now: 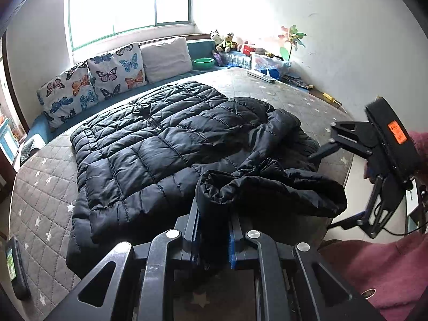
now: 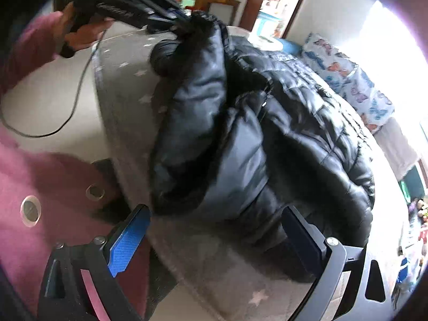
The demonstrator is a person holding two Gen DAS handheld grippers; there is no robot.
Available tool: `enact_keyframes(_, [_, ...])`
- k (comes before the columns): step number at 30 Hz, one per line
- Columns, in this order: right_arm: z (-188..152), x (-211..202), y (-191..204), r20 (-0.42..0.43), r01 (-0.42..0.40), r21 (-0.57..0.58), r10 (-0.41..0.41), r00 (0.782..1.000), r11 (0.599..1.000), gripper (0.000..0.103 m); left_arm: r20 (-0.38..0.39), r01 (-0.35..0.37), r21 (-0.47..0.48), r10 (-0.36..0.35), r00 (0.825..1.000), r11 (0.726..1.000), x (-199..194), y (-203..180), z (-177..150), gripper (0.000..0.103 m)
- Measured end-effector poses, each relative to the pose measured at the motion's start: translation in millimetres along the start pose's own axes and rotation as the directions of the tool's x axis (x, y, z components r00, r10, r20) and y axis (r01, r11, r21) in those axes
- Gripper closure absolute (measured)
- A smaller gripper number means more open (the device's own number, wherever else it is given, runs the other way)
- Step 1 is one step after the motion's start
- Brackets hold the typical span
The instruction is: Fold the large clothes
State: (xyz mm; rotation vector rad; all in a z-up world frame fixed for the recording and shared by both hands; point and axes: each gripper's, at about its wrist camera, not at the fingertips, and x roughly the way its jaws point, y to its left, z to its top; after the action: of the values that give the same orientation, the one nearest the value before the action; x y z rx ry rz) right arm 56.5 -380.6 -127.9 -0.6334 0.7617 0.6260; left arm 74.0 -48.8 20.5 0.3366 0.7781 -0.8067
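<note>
A large black puffer jacket (image 1: 149, 144) lies spread on the grey star-quilted bed (image 1: 48, 195). My left gripper (image 1: 214, 230) is shut on a bunched sleeve end (image 1: 256, 190) of the jacket, held near the bed's near edge. It also shows in the right wrist view (image 2: 184, 24), pinching the fabric. My right gripper (image 2: 216, 230) is open and empty, its blue-padded fingers (image 2: 128, 243) just short of the jacket's rumpled hood and sleeve (image 2: 240, 144). It shows at the right in the left wrist view (image 1: 325, 184).
Butterfly pillows (image 1: 91, 85) and a white pillow (image 1: 167, 58) line the far side under the window. Toys, boxes and a green bowl (image 1: 203, 62) sit at the back right. A dark device (image 1: 14, 264) lies at the bed's left edge. A cable (image 2: 77, 91) hangs by the floor.
</note>
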Motion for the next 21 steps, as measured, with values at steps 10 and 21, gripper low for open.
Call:
enact_keyframes(10, [32, 7, -40, -0.003, -0.014, 0.196, 0.015, 1.000, 0.981, 0.071, -0.035, -0.023, 0.006, 0.023, 0.999, 1.000, -18, 5, -33, 0.044])
enact_keyframes(21, [62, -18, -76, 0.109, -0.055, 0.343, 0.018, 0.994, 0.938, 0.078, -0.019, -0.260, 0.080, 0.262, 0.965, 0.962, -36, 28, -80, 0.021])
